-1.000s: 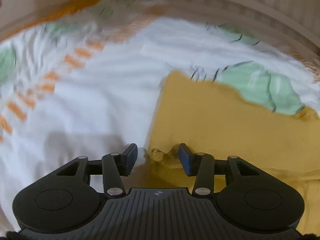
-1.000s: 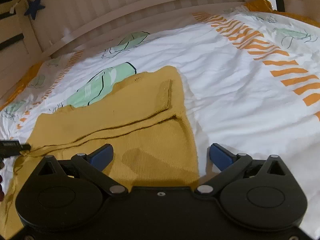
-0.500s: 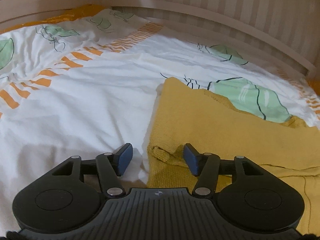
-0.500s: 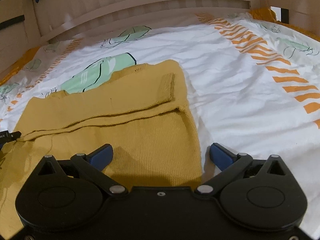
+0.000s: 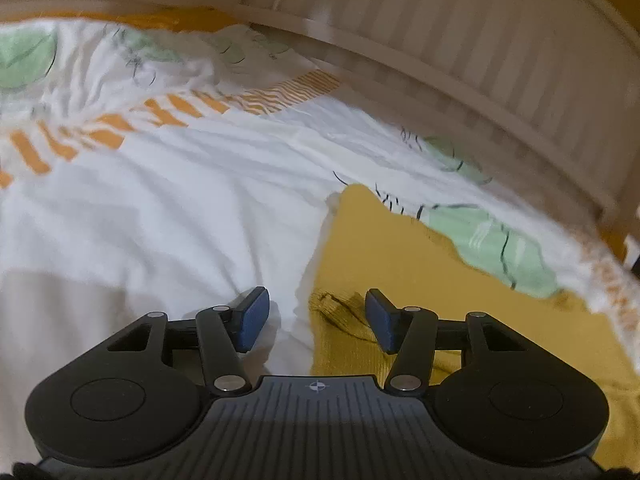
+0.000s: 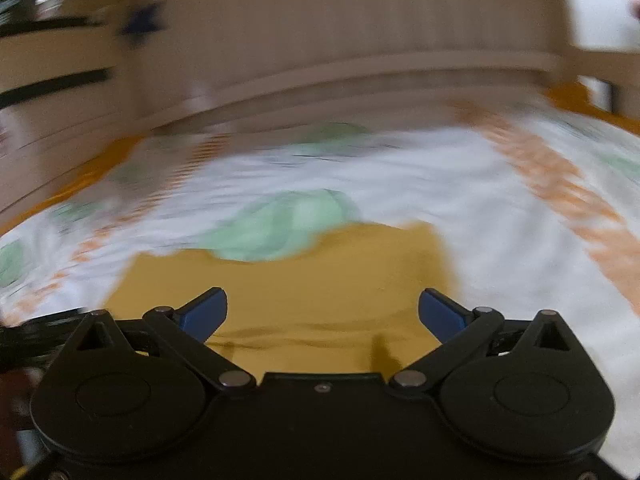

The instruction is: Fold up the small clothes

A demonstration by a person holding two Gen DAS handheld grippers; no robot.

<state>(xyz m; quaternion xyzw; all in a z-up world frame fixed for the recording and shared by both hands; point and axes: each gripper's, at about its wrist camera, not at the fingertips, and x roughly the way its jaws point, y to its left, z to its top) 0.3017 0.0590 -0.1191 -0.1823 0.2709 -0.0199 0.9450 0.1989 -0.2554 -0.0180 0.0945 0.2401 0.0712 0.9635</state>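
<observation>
A mustard-yellow knit garment (image 5: 400,252) lies folded flat on the bed. Its near left corner is rumpled and sits between the blue pads of my left gripper (image 5: 317,313). Those jaws are closing, but the pads stand apart from the cloth and the left pad is over bare sheet. In the blurred right wrist view the same garment (image 6: 300,280) lies below and ahead of my right gripper (image 6: 323,308). The right gripper hangs above it, wide open, with nothing between its fingers.
The white bedsheet (image 5: 180,208) with orange stripes and green leaf prints spreads to the left and beyond the garment. A slatted wooden bed rail (image 5: 460,60) runs along the far side. A dark blurred shape (image 6: 36,332) shows at the right wrist view's left edge.
The right gripper has risen and tipped, so its view is now blurred and shows more of the rail. The left gripper shifted and rolled a little, and its jaws stand wider than a second ago.
</observation>
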